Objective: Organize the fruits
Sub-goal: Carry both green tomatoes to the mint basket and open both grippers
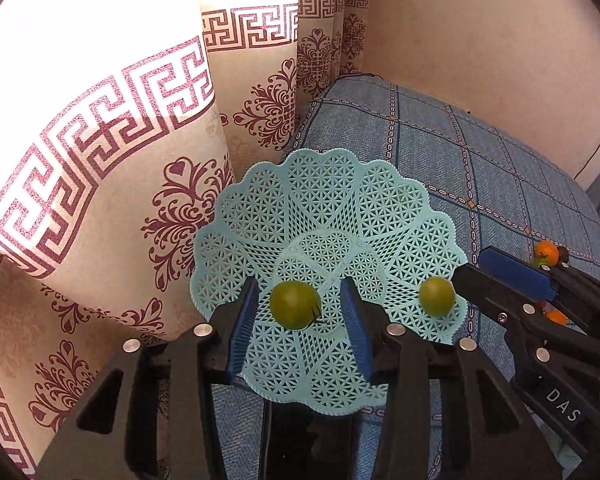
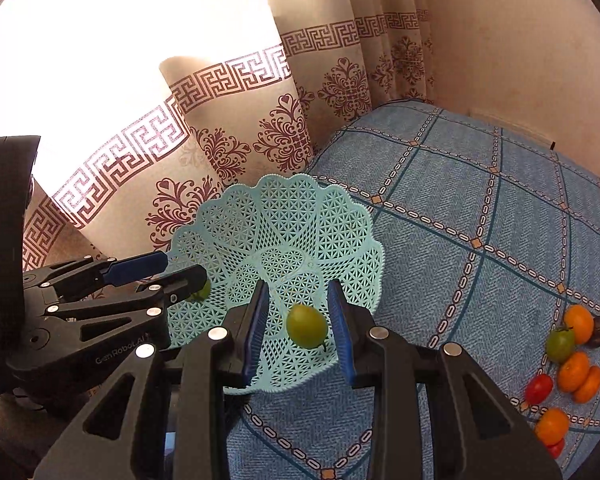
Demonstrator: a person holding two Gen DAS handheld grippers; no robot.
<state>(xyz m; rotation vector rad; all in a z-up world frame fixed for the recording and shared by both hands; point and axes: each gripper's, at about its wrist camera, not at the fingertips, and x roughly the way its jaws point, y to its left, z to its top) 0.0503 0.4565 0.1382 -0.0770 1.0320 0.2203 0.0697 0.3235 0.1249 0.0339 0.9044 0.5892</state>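
Two green tomatoes sit in the light-blue lattice basket [image 1: 400, 208] on the blue checked bedspread [image 1: 480, 152]: one [image 1: 295, 305] lies between the left gripper [image 1: 300, 312]'s wide-open fingers, the other [image 2: 307, 326] between the right gripper [image 2: 298, 322]'s, also spread wide and not touching it. Off to the right, well apart from the basket, the other fruits wait in a loose bunch, including oranges [image 2: 579, 322], a red tomato [image 2: 539, 388] and another green tomato [image 2: 560, 344].
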